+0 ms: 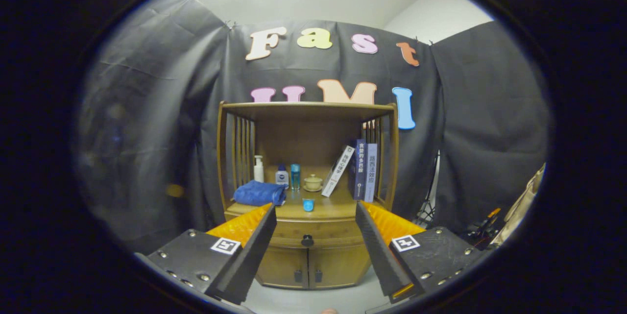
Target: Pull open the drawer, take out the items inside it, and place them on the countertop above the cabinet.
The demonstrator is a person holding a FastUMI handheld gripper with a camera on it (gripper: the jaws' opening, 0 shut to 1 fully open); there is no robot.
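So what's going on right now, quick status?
Gripper open, off the cabinet. Drawer shut, knob between the fingers, beyond them. Nothing in the way.

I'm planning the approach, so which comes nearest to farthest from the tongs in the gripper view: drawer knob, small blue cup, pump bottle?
From the open tongs:
1. Drawer knob, on the cabinet front, between the fingers.
2. Small blue cup, at the countertop's front edge, above the knob.
3. Pump bottle, back left on the countertop, behind the blue towel.
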